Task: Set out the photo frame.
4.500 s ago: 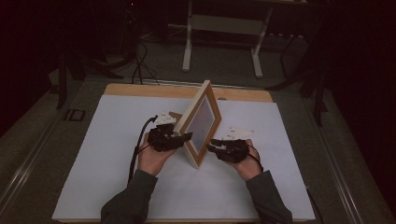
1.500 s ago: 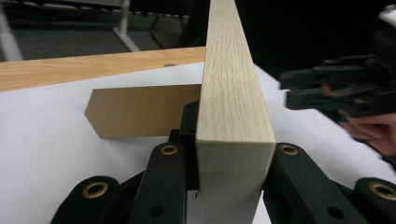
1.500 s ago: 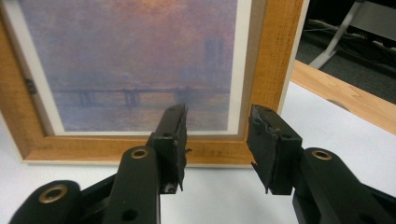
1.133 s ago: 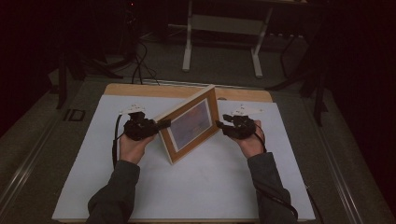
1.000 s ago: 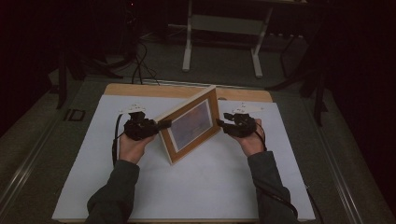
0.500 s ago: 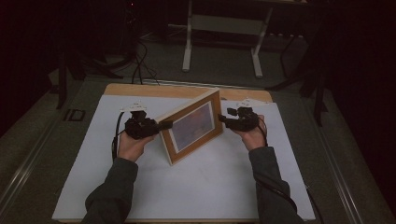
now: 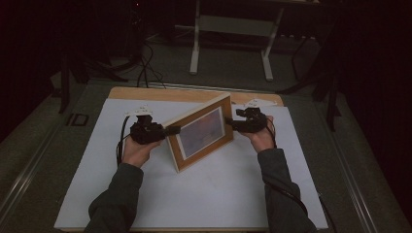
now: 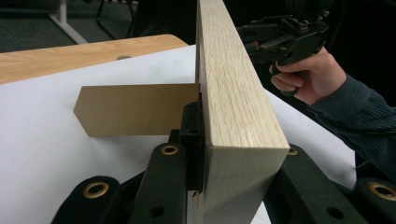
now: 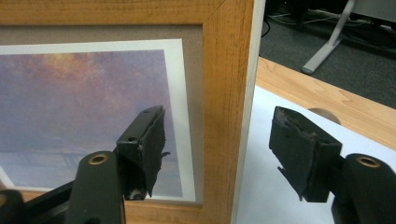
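Observation:
A wooden picture frame (image 7: 201, 133) with a purple sunset print stands upright on the white sheet, its face turned toward the person. My left gripper (image 7: 171, 130) is shut on the frame's left side. In the left gripper view the black jaws (image 8: 240, 154) clamp the pale wood edge (image 8: 233, 93), and the brown easel back (image 8: 135, 115) sticks out behind it. My right gripper (image 7: 228, 121) is at the frame's right side. Its jaws have just been opening. In the right gripper view (image 9: 217, 154) they straddle the frame's edge (image 9: 224, 70) with gaps on both sides.
The white sheet (image 7: 218, 194) covers most of the table, and a strip of bare wooden tabletop (image 7: 145, 93) shows at the far edge. Behind the table stand a white frame's legs (image 7: 195, 48) and floor cables (image 7: 145, 68). The surroundings are dark.
The frame has swung from nearly edge-on to facing the person, and the hands have moved apart to its two sides. The right gripper's jaws have come off the frame's right edge.

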A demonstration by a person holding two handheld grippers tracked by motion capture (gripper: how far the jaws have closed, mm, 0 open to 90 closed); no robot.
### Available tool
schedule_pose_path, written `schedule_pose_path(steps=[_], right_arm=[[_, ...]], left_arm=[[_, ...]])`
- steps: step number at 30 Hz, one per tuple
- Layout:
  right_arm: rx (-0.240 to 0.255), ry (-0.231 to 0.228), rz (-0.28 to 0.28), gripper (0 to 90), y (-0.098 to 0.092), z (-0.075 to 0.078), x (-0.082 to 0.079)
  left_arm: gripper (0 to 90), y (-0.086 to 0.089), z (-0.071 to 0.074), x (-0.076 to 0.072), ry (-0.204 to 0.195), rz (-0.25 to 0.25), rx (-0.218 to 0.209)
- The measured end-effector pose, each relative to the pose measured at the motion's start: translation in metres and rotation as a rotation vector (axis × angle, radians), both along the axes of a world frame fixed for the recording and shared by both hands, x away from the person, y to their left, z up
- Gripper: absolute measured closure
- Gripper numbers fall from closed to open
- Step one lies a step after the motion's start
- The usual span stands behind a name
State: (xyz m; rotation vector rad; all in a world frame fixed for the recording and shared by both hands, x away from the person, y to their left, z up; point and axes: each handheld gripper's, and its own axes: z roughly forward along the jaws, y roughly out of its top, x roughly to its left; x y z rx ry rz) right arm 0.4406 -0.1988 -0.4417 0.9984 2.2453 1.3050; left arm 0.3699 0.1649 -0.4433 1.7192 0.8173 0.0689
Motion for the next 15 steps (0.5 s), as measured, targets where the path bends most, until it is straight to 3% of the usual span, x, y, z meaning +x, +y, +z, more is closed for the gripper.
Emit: schedule_pose_path(steps=[15], right_arm=[[0.029, 0.009, 0.038, 26.1, -0.0009, 0.0038, 0.0048]], left_arm=[[75.9, -0.0056, -0.0021, 0.0038, 0.008, -0.047, -0.017]])
